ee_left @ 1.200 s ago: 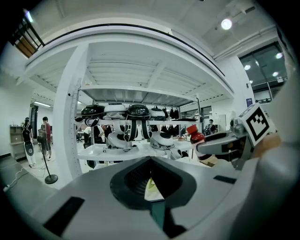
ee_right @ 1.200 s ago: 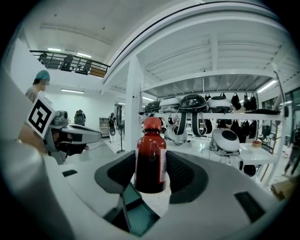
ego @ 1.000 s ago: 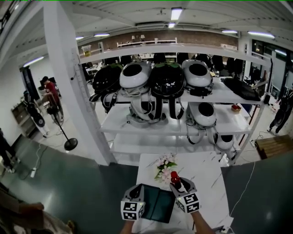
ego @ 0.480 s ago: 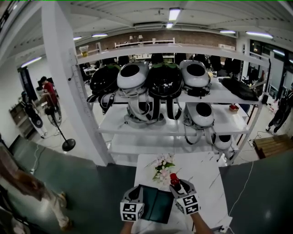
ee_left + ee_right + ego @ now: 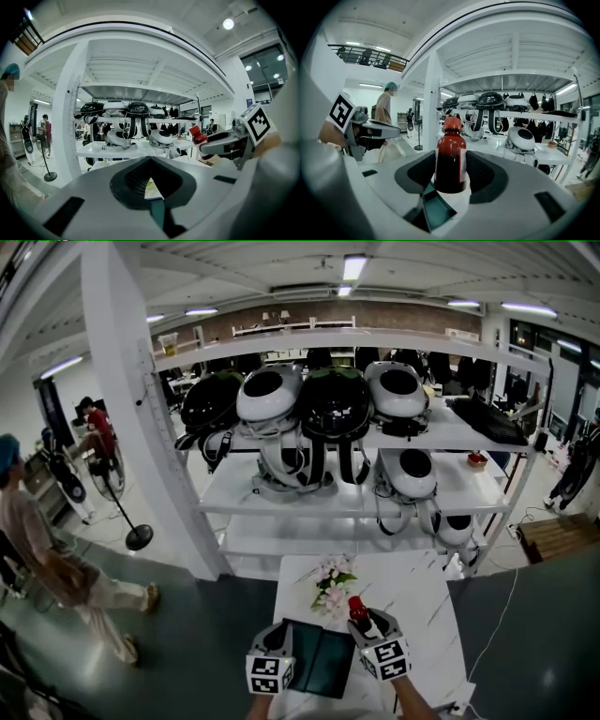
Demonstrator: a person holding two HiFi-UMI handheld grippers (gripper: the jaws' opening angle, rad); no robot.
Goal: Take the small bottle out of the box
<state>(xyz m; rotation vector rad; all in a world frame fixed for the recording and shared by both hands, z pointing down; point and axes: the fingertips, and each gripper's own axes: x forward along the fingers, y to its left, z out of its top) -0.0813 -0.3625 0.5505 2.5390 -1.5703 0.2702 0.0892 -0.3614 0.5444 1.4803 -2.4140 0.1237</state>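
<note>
Plainly, the right gripper (image 5: 451,165) had its jaws part-way apart and pressed on either side of the small bottle (image 5: 450,154), a dark red one with a red cap. It held the bottle upright, with the base raised above the open teal box (image 5: 434,212) and white tabletop showing under it. A pale label on the bottle was turned sideways, so only its edge showed. From the head view only the red cap could be seen above that gripper, near the box's far right corner.

The left gripper (image 5: 150,164) had its jaws drawn almost together on a thin teal wall of the box at its left side. The inside of the box was too dark to make out.

Both forearms were cut off by the bottom of the head view. Pale flowers (image 5: 332,583) lay on the white marbled table (image 5: 422,601) just beyond the box. A shelf of helmets (image 5: 309,409) stood behind.
</note>
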